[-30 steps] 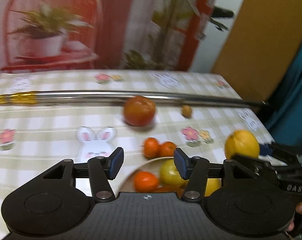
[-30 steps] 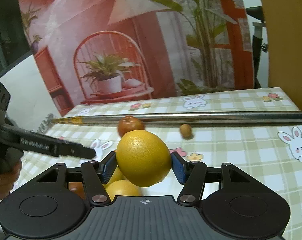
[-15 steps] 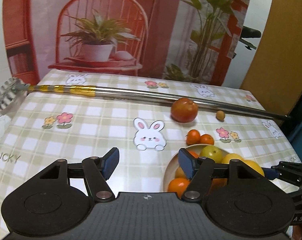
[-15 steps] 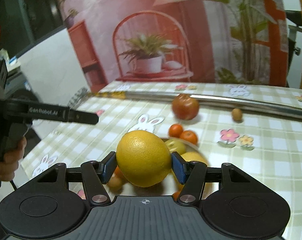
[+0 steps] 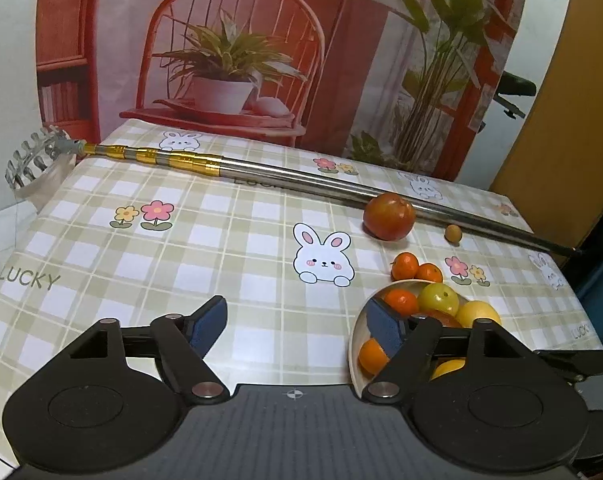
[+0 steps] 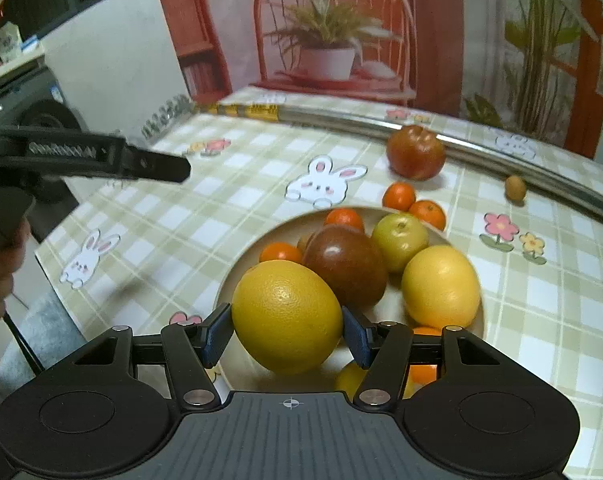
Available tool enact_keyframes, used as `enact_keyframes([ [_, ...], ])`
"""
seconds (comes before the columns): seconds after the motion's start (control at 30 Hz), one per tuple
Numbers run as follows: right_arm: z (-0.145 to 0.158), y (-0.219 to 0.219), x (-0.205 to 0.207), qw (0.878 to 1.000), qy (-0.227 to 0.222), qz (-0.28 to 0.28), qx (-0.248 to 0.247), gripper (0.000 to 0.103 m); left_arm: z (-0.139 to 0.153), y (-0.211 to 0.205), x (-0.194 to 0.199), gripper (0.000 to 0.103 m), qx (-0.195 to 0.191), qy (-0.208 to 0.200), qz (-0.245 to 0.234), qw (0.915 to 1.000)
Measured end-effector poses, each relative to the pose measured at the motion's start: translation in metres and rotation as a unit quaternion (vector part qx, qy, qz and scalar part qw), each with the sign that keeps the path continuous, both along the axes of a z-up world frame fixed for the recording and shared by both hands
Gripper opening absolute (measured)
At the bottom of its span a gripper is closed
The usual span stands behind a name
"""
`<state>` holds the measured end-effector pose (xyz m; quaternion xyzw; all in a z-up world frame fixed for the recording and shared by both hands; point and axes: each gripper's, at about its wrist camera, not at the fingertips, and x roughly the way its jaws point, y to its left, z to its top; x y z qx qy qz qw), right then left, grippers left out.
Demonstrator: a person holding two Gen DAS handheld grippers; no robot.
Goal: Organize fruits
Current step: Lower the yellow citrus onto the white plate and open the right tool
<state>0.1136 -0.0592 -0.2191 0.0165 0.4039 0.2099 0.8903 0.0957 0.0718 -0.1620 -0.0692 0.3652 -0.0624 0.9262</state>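
My right gripper is shut on a large yellow citrus fruit and holds it over the near rim of a beige plate. The plate holds a dark red fruit, a green apple, another yellow citrus and small tangerines. My left gripper is open and empty above the tablecloth, left of the plate. On the cloth beyond the plate lie a red apple, two tangerines and a small brown fruit.
A long metal pole with gold bands lies across the far side of the checked tablecloth, with a comb-like head over the left edge. A printed backdrop stands behind the table. The table's right edge is near the plate.
My right gripper has carried the yellow citrus down and forward over the plate. My left gripper has drawn back and to the left, still open.
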Motion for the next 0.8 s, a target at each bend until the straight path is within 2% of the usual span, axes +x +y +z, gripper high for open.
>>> enact_keyframes([
  [0.33,-0.011,0.015,0.01,0.999,0.025,0.015,-0.029,0.055,-0.003,-0.001,0.0,0.085,-0.004,0.002,-0.005,1.0],
  [0.63,-0.019,0.013,0.012,0.999,0.041,0.013,-0.029,0.055,-0.005,-0.006,0.001,0.085,0.017,0.006,-0.006,0.9998],
  [0.8,-0.016,0.01,0.011,0.999,0.031,0.015,-0.015,0.055,-0.004,-0.009,0.001,0.085,0.025,0.008,-0.008,0.9996],
])
